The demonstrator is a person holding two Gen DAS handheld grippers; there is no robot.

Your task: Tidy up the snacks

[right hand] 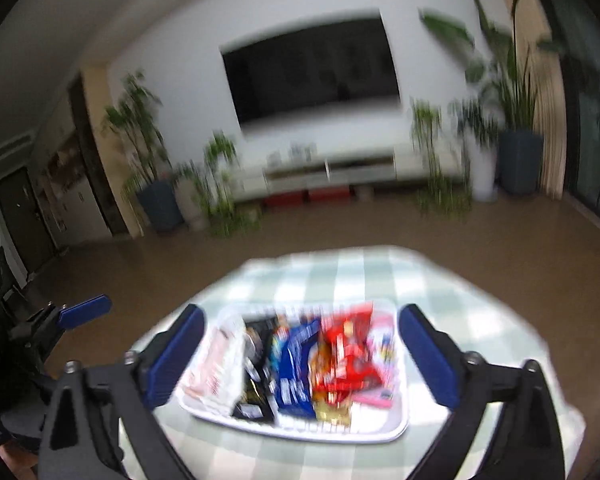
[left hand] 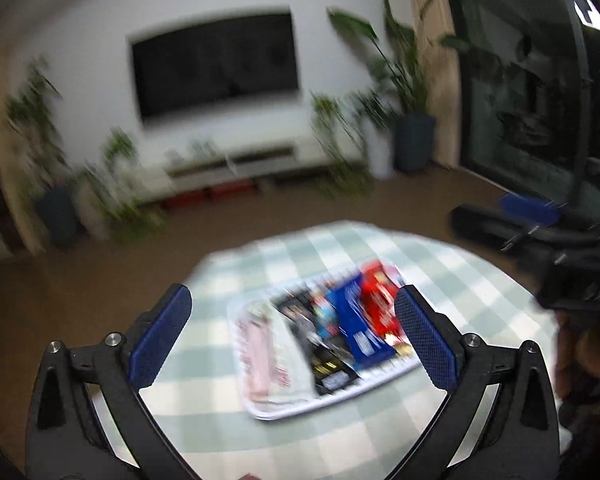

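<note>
A white tray point(left hand: 284, 410) on a green-and-white checked table point(left hand: 260, 264) holds several snack packets side by side: pink-white, black, blue point(left hand: 352, 320) and red point(left hand: 376, 300). My left gripper point(left hand: 292, 332) is open and empty, held above and in front of the tray. In the right wrist view the same tray point(right hand: 340, 434) shows the blue packet point(right hand: 296, 364) and the red packet point(right hand: 350, 356). My right gripper point(right hand: 300, 352) is open and empty above it. Both views are blurred by motion.
The right gripper point(left hand: 512, 220) shows at the right edge of the left wrist view; the left gripper point(right hand: 80, 312) shows at the left edge of the right wrist view. Beyond the round table point(right hand: 460, 308) lie brown floor, potted plants, a TV point(left hand: 216, 64) and a low cabinet.
</note>
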